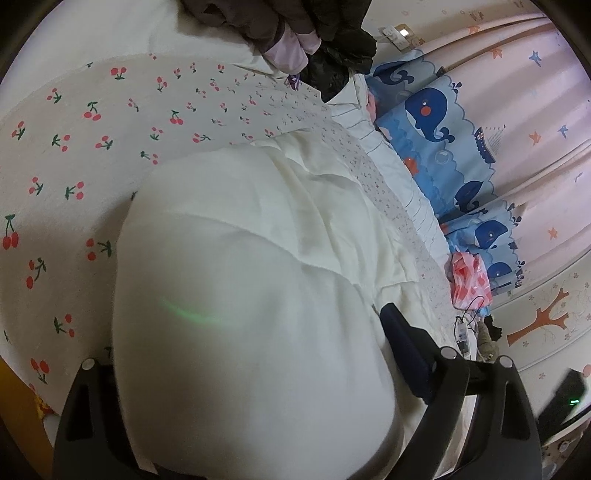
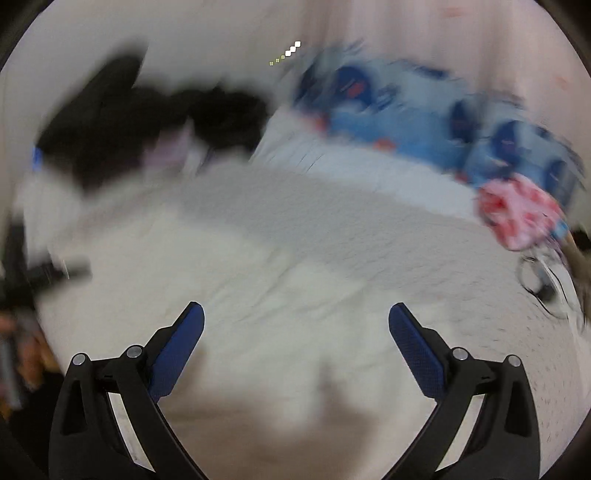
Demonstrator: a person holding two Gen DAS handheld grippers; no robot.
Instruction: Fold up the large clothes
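Folding the white garment (image 1: 251, 280) on the bed; it lies bunched over the cherry-print sheet (image 1: 74, 147), with a thick fold bulging up right at the left gripper (image 1: 258, 369).

Left gripper: jaws wide apart, cloth mounded between them. Only the right-hand blue pad (image 1: 402, 350) shows and I see no pinch on the fabric, so I read it as not gripping. The other finger is buried behind the cloth.

Right gripper (image 2: 295, 317): jaws spread, both blue pads clear, nothing between them, hovering over the flat part of the same white fabric. That view is heavily smeared, so I can't pick out a hem or an edge there.

My take on the next bit:
- find a real edge or corner before closing; grabbing the middle of the bulge would just take several layers
- match the right to the left along the same hem so the fold line stays straight
- stay clear of the dark clothes pile (image 1: 295, 33) at the far end and the whale-print pillow (image 1: 436, 122), pink bag (image 1: 469, 280) and cable (image 1: 469, 321) along the bed's side
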